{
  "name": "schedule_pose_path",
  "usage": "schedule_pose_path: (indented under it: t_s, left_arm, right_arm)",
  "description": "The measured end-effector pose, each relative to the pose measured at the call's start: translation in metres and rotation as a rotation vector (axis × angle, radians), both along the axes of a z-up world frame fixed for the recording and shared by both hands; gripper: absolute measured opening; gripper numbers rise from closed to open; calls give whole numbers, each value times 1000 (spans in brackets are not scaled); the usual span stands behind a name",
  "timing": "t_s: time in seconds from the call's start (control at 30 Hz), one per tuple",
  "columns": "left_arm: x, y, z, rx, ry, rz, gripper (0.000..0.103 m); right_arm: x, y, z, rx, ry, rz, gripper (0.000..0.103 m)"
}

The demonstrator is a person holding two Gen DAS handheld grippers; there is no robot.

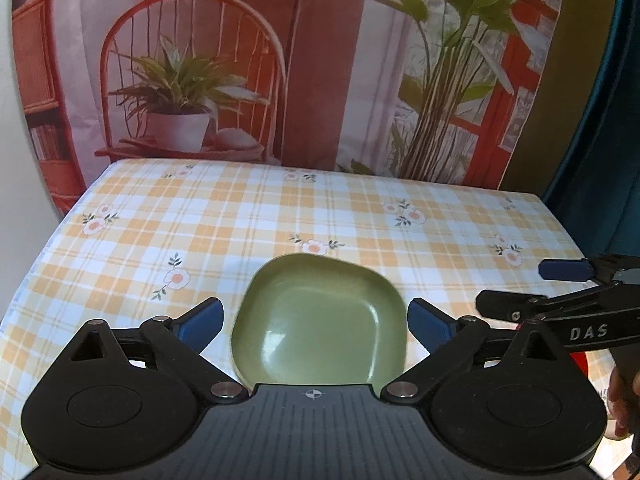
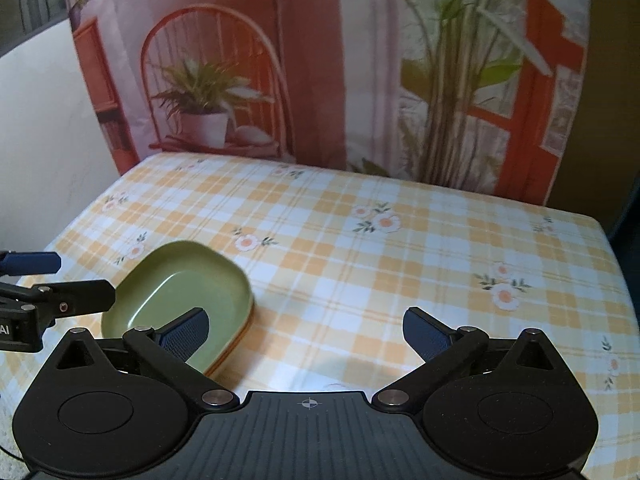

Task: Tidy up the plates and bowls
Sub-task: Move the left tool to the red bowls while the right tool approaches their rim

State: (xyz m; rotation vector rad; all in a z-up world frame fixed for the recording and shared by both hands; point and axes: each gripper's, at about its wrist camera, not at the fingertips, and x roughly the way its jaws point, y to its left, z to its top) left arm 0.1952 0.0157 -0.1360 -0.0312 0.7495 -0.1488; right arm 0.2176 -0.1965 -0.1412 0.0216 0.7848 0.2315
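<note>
Green plate stack (image 1: 316, 320), set at the desk's (image 1: 280, 208) near-left edge: seen centred just ahead of the left gripper (image 1: 316, 322), leftward of the right gripper (image 2: 306, 332); both jaws wide, nothing held.

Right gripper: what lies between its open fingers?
Only bare checked tablecloth lies between the right gripper fingers in the right wrist view; the green dish sits left, beside the left finger.

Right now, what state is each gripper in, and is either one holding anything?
Left gripper: open, holding nothing; the green dish lies on the table between its fingers, untouched.
Right gripper: open, empty.
</note>
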Motion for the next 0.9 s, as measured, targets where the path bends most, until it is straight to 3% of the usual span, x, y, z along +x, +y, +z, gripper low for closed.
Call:
schedule_pose_path:
  t_s: [0.47, 0.67, 0.83, 0.9]
  left_arm:
    - [-13, -51, -11, -47, 6, -90, 100]
    - [-16, -78, -20, -50, 23, -155, 100]
    - [-18, -97, -29, -77, 49, -225, 99]
    - [-19, -105, -34, -77, 61, -252, 99]
  right_arm:
    - [-38, -71, 5, -43, -55, -113, 103]
    - [-62, -77, -7, -173, -81, -108, 102]
    - [-72, -90, -23, -110, -48, -129, 98]
    - [-74, -96, -31, -79, -29, -140, 91]
